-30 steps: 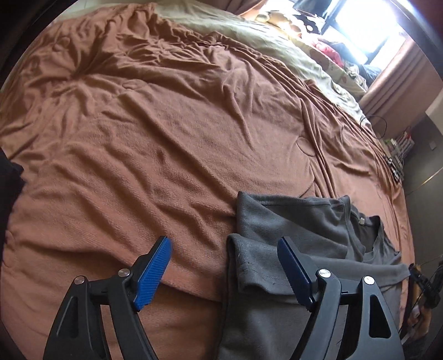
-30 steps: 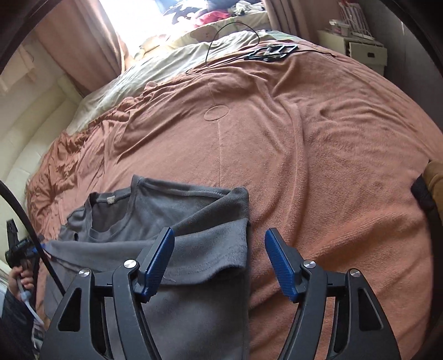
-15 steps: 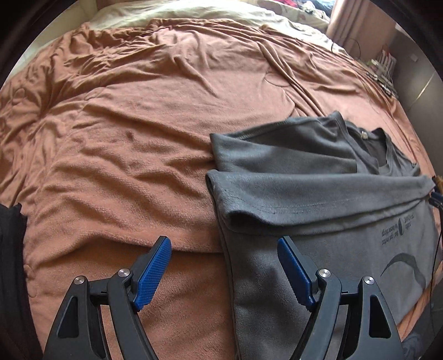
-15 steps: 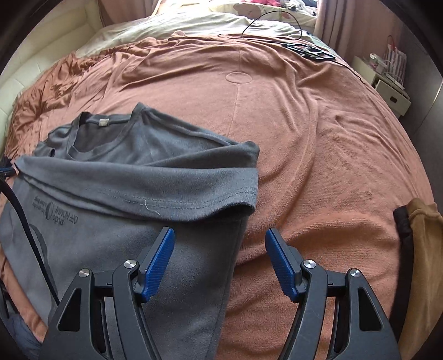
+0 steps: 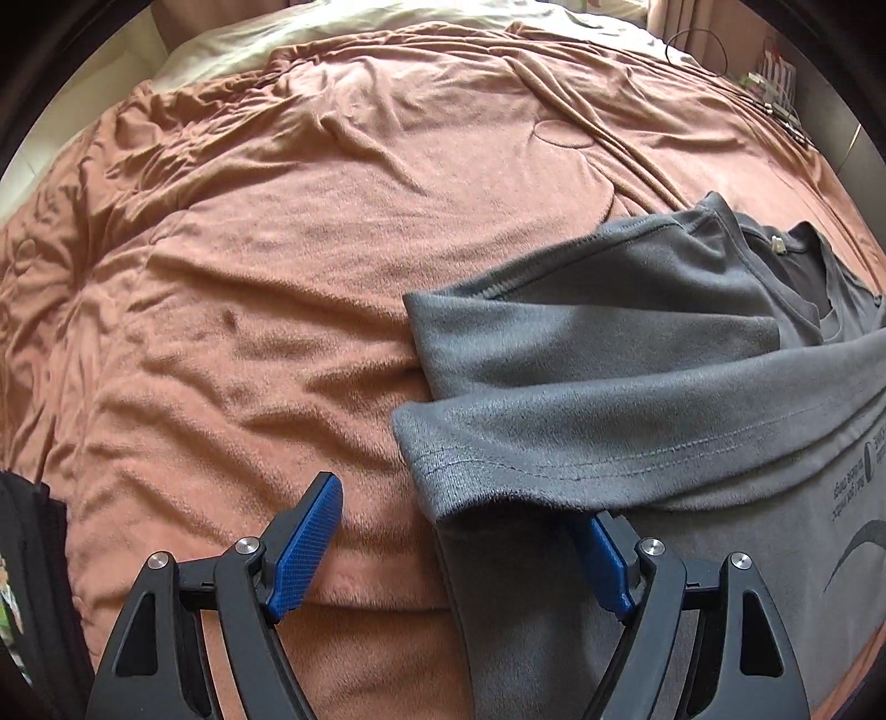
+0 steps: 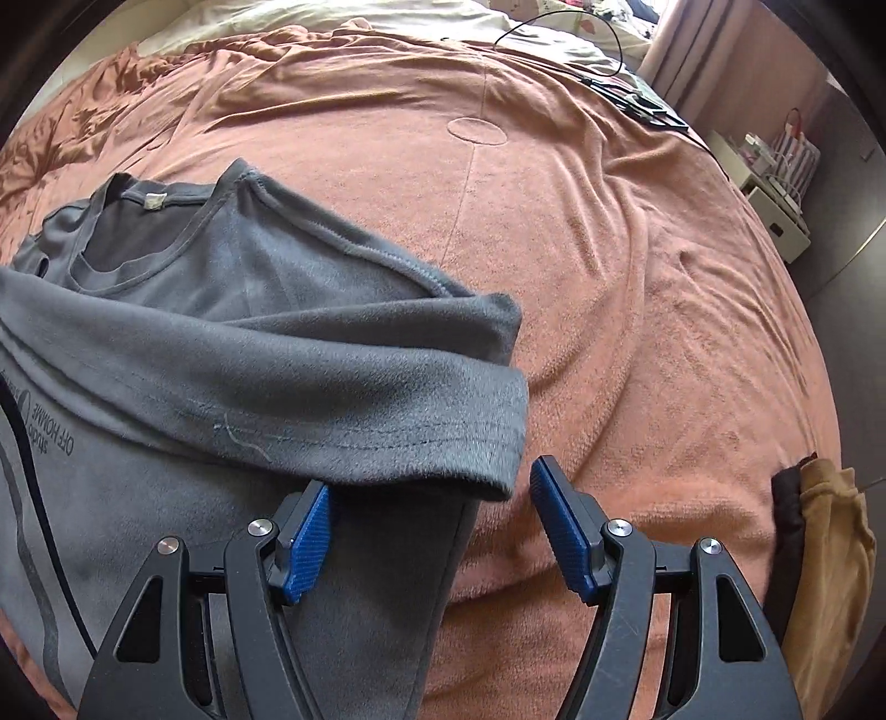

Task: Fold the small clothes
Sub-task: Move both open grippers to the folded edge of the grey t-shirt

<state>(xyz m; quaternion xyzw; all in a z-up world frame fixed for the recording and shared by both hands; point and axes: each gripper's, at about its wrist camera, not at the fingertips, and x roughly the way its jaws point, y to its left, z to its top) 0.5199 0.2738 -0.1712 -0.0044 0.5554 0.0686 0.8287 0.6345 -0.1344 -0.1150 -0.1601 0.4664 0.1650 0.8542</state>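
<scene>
The left gripper (image 5: 454, 548), a black 2-finger claw with blue ribbed pads, stands with its fingers spread wide apart and clamps nothing; its left pad (image 5: 307, 545) hangs over bare blanket, while its right pad (image 5: 606, 565) is partly hidden under the rolled hem of the grey soft-knit T-shirt (image 5: 637, 387). The right gripper (image 6: 432, 531), of the same black and blue build, is likewise spread wide and grips nothing: its left pad (image 6: 307, 545) sits tucked beneath the folded-over hem, and its right pad (image 6: 562, 534) stands just off the shirt's edge, above the blanket. The shirt lies flat on the rumpled terracotta fleece blanket (image 5: 304, 249) that covers the bed, its bottom part turned up over the chest so that a thick stitched fold runs across it; the neckline with a small pale label (image 6: 152, 200) points away from both claws, and dark printed lettering (image 6: 52, 437) shows on the lower panel. In the right wrist view, a heap of mustard and dark cloth (image 6: 825, 548) rests at the blanket's right edge, well apart from the shirt, a black cable (image 6: 559, 27) loops over the far cream bedding, and a white bedside cabinet (image 6: 775, 216) stands beyond the bed.
</scene>
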